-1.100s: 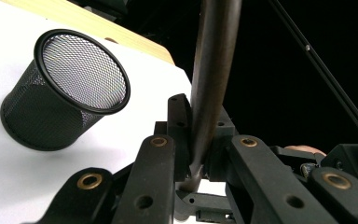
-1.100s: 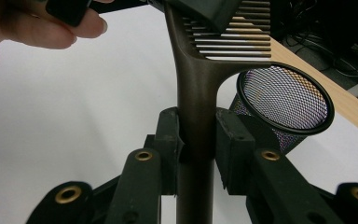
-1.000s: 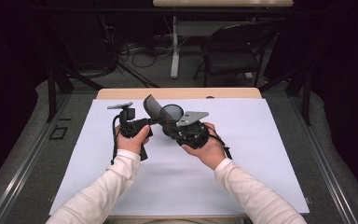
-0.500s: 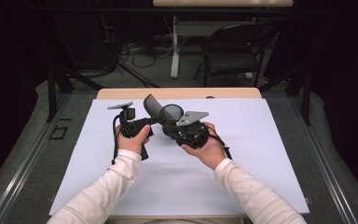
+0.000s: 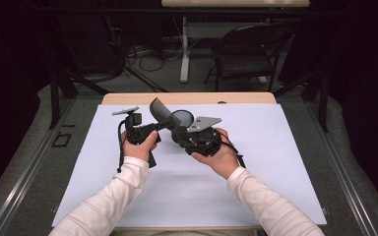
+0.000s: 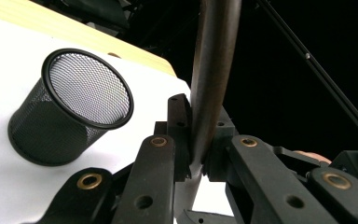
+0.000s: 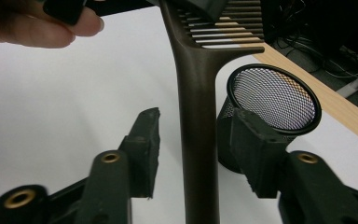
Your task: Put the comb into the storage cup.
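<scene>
A dark brown comb point(image 5: 159, 111) is held up over the white sheet, teeth toward the far left. My left gripper point(image 6: 199, 140) is shut on its handle, and in the high view that gripper point(image 5: 161, 126) points right. My right gripper point(image 7: 196, 123) stands open with the comb's handle point(image 7: 196, 154) running between its jaws, clear of both pads. In the high view the right gripper point(image 5: 183, 132) faces the left one. A black mesh cup point(image 5: 181, 119) stands on the sheet just behind the comb, and also appears in the gripper views point(image 6: 70, 107) point(image 7: 272, 100).
A white sheet point(image 5: 256, 162) covers most of the wooden table point(image 5: 187, 98). A person's left hand point(image 7: 23, 25) is close above the right gripper's jaws. A dark chair point(image 5: 248, 54) and cables lie beyond the table's far edge.
</scene>
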`<state>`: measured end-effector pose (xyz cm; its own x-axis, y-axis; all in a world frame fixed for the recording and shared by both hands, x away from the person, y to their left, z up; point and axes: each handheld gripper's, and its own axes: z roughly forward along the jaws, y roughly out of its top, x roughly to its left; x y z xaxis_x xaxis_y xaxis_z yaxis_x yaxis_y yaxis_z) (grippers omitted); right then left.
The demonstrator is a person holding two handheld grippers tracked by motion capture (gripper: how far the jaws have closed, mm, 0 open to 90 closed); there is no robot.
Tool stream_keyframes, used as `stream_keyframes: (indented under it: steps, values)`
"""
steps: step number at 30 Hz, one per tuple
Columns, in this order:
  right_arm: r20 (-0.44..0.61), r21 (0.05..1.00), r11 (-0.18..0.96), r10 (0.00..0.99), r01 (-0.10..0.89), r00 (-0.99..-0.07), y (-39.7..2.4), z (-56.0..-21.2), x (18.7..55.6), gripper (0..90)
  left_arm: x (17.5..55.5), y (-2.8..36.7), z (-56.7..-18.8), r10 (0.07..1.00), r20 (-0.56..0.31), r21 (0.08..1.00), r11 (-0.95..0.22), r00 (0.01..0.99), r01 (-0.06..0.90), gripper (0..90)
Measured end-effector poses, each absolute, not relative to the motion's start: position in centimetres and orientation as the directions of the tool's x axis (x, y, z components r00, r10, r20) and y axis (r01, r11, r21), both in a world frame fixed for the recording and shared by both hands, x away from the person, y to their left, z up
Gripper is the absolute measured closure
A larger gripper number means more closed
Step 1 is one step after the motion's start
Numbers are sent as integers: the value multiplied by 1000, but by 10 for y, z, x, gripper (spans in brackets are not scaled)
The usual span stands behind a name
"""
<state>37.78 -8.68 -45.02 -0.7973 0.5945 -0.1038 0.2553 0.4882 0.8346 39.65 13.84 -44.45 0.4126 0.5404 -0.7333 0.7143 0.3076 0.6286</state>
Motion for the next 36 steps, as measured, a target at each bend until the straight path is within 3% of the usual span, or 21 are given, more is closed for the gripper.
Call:
stream_keyframes:
  steps: [7, 20, 36]
  values:
    - [-110, 839, 480, 612, 258, -783, -90, -450, 379, 408, 398, 141, -444, 546, -726, 640, 311, 419, 703, 839]
    - [-108, 842, 478, 604, 250, -789, -91, -451, 378, 385, 399, 151, -440, 561, -704, 669, 318, 436, 672, 838]
    - [-104, 839, 469, 635, 275, -765, -97, -454, 376, 156, 399, 154, -437, 578, -676, 704, 324, 457, 633, 838]
